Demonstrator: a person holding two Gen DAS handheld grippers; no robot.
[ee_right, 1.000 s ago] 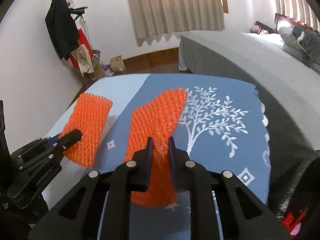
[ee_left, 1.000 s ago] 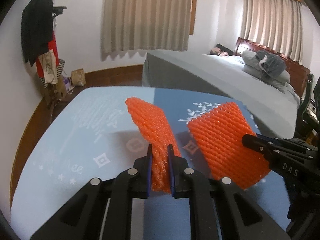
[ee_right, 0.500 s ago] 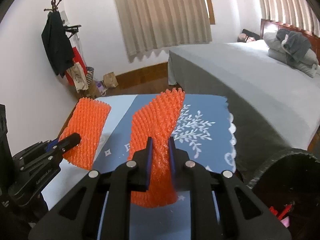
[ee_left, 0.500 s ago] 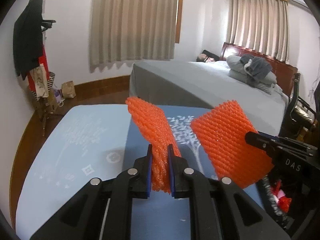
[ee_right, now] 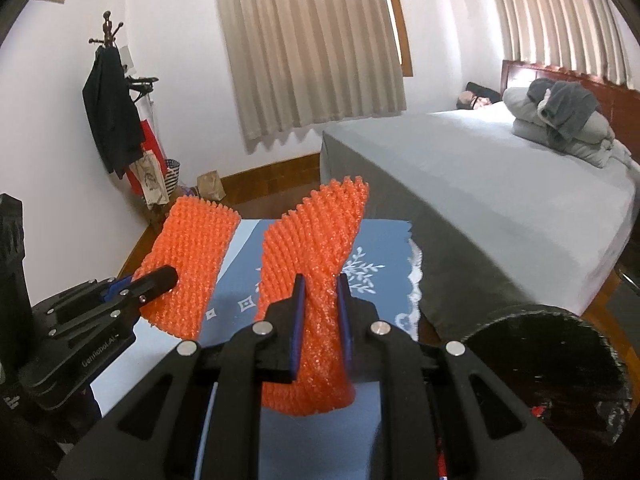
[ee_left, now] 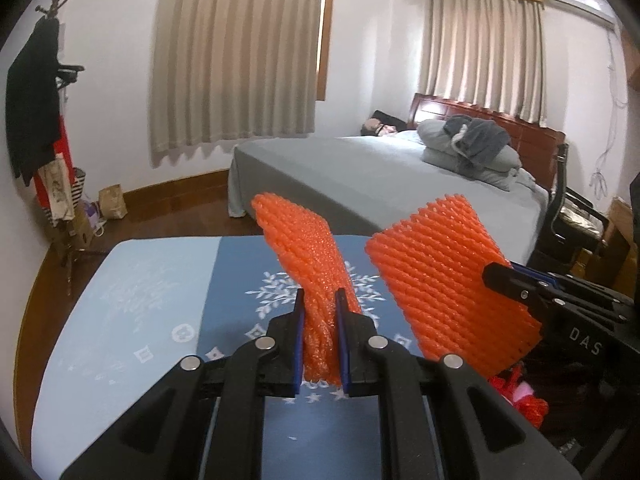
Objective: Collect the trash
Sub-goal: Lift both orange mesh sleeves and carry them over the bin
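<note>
My left gripper (ee_left: 319, 312) is shut on an orange foam net sleeve (ee_left: 304, 248) and holds it up above the blue tablecloth (ee_left: 160, 312). My right gripper (ee_right: 320, 300) is shut on a second orange foam net sleeve (ee_right: 316, 248). Each gripper shows in the other's view: the right one (ee_left: 496, 276) holding its sleeve (ee_left: 444, 280), the left one (ee_right: 168, 276) holding its sleeve (ee_right: 188, 264). A black trash bin (ee_right: 552, 356) stands at the lower right, with red scraps (ee_left: 520, 400) inside.
A grey bed (ee_left: 380, 172) with folded bedding lies behind the table. A coat rack (ee_left: 36, 120) with bags stands by the left wall. A dark chair (ee_left: 572, 216) stands at the right. Wooden floor lies beyond the table's far edge.
Both grippers have risen and swung right with their sleeves. The trash bin has come into view at the lower right, and less of the table shows.
</note>
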